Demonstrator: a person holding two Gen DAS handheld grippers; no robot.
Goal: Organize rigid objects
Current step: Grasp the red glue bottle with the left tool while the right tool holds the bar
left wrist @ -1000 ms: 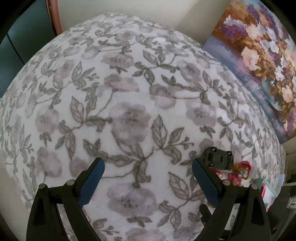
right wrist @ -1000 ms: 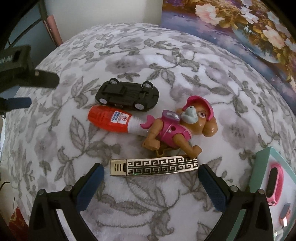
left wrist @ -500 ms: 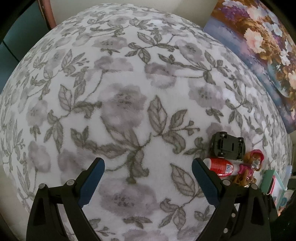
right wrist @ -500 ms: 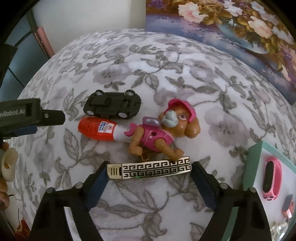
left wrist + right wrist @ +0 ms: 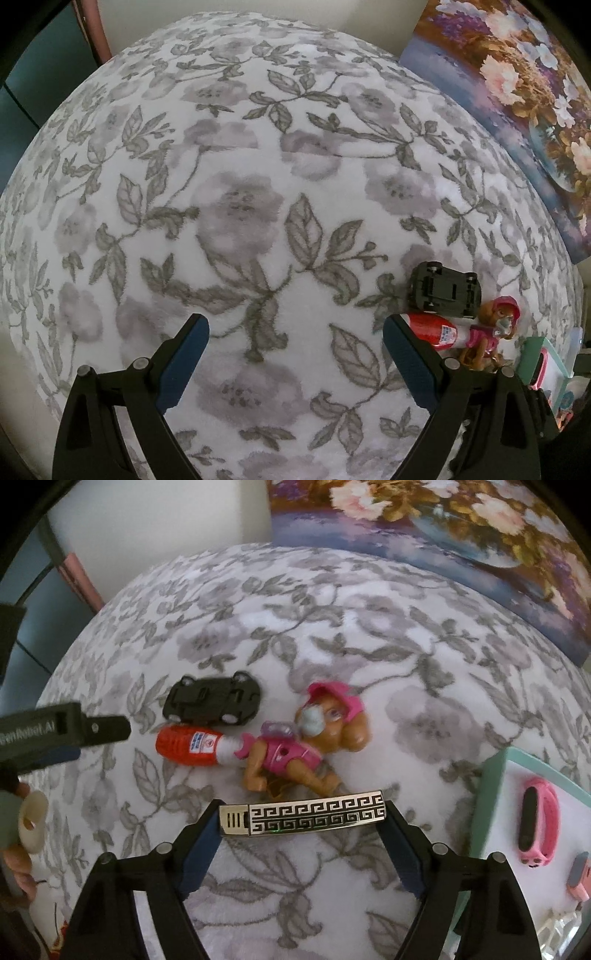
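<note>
Right gripper point(image 5: 303, 818) clamped endwise on patterned metal bar point(image 5: 303, 816)

Jaws have just been closing, pads on both bar ends; left gripper point(image 5: 295, 354) jaws apart over floral blanket point(image 5: 236, 206), nothing between.

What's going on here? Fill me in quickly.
A person with two handheld grippers is tidying small objects on a floral blanket. The right gripper has just closed lengthwise on the patterned metal bar. The left gripper hangs open over bare blanket. The toy car, red tube and pup figure lie unsorted.
</note>
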